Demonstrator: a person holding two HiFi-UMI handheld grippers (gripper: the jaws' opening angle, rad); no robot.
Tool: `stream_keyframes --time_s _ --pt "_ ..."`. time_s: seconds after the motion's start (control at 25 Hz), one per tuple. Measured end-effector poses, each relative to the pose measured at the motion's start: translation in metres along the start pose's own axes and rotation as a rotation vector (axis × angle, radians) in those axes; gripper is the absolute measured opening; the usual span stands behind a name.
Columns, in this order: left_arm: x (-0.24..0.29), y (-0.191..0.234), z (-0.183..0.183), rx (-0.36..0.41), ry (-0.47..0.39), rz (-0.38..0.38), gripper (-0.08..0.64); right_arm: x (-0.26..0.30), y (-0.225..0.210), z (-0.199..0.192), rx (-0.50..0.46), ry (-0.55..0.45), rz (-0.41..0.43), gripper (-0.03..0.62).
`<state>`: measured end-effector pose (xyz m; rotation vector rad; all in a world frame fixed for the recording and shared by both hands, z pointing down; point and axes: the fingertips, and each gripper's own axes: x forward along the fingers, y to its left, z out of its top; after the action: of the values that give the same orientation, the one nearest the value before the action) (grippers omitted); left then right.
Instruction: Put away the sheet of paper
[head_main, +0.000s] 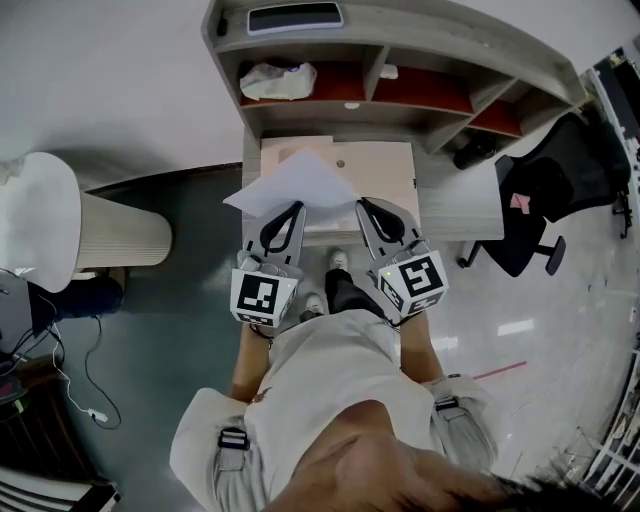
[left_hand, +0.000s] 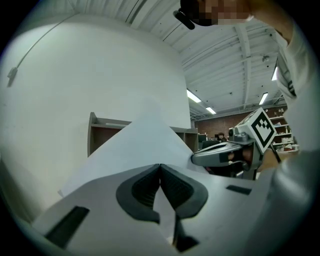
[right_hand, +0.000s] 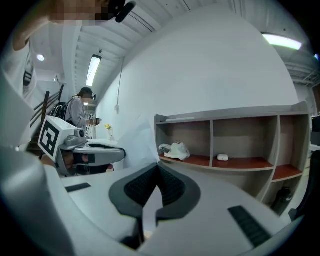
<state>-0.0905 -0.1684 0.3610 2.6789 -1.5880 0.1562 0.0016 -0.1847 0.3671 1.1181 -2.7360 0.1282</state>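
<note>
Nearest me, my left gripper is clamped on the near side of the thin white sheet of paper. My right gripper is pinched on that side too, just beside the left. The sheet is lifted above the near half of the pale wooden desk, one corner past the desk's left edge. I judge it almost weightless, floppy and quick to crease or tear, so two spread pinches on one side suit it, with no pulling apart. At the desk's far edge rises the grey shelf unit with red-brown bays.
</note>
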Motion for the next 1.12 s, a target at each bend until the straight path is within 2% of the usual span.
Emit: stream_keyframes --time_s 0.36,0.48,0.88,1.12 --pt "0.061 0.018 -0.035 -0.043 0.081 0.021 0.021 0.047 -0.057 -0.033 0.098 0.073 0.05 0.018" --pt "0.079 0.022 -0.05 -0.074 0.107 0.024 0.021 0.06 -0.077 -0.054 0.135 0.105 0.047 0.018" --pt "0.126 0.021 -0.099 -0.105 0.205 0.013 0.021 0.086 -0.122 -0.13 0.272 0.214 0.03 0.018" --pt "0.141 0.018 -0.123 -0.096 0.254 -0.01 0.021 0.095 -0.139 -0.177 0.337 0.29 -0.01 0.018"
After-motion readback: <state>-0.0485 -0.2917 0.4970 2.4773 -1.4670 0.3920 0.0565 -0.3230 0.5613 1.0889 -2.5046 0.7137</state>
